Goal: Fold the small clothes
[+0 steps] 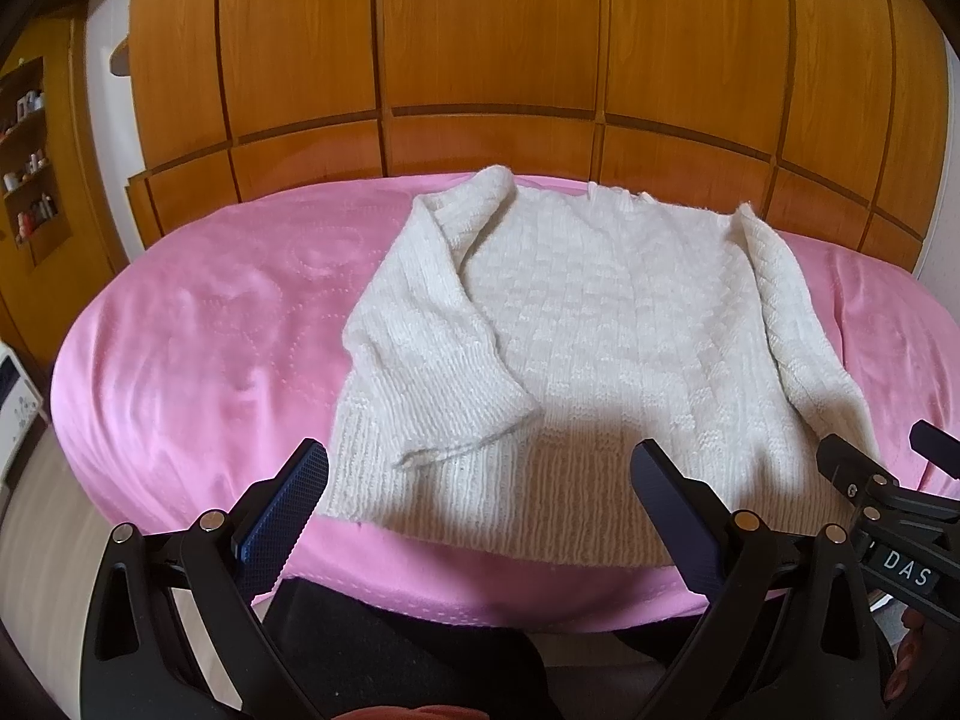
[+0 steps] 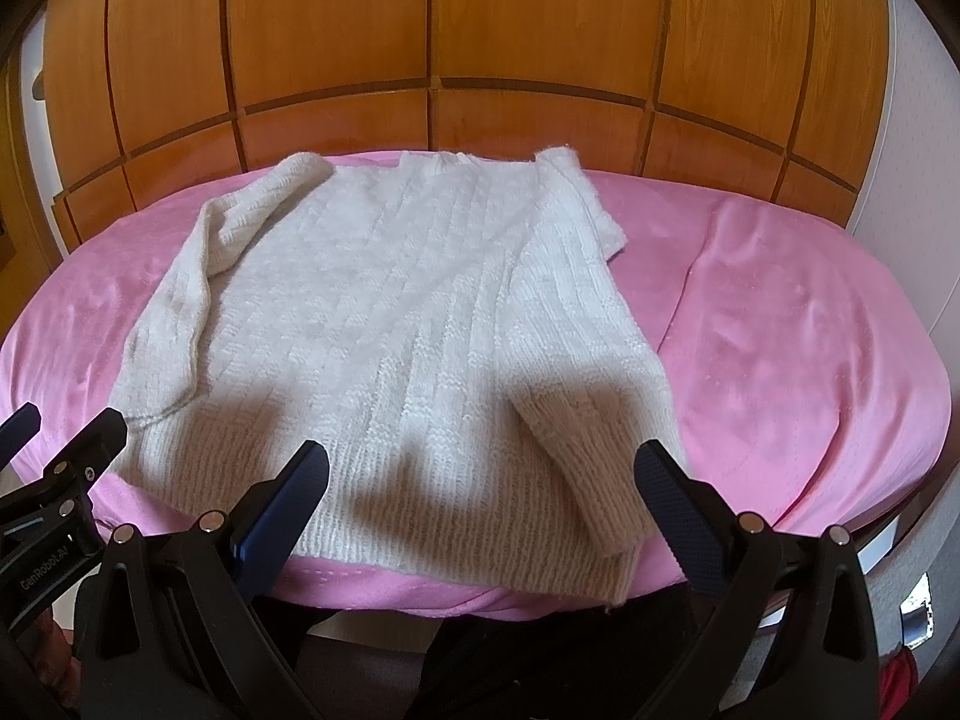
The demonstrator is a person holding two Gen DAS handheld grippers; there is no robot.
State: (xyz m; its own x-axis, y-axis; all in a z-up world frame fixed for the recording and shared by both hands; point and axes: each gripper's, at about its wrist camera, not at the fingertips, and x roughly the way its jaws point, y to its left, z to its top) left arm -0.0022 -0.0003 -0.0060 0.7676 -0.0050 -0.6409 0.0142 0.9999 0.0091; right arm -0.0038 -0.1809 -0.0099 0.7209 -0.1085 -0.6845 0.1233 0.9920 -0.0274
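White knitted sweater (image 1: 600, 324) lying flat on the pink blanket (image 1: 198, 336), hem at the near edge, both sleeves already folded in over the body. Left gripper (image 1: 480, 480) and right gripper (image 2: 480, 480) both spread wide, empty, poised just above the hem. Likely next: pinching the hem to fold it upward. Risk: catching only the top layer or the loose right cuff (image 2: 594, 474), dragging sleeves askew and leaving a lopsided fold.

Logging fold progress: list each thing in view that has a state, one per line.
White knitted sweater: flat on the pink bedspread, both sleeves folded inward, not yet folded up.
Left gripper: open, empty, at the hem.
Right gripper: open, empty, at the hem.
Wooden wardrobe doors: closed.
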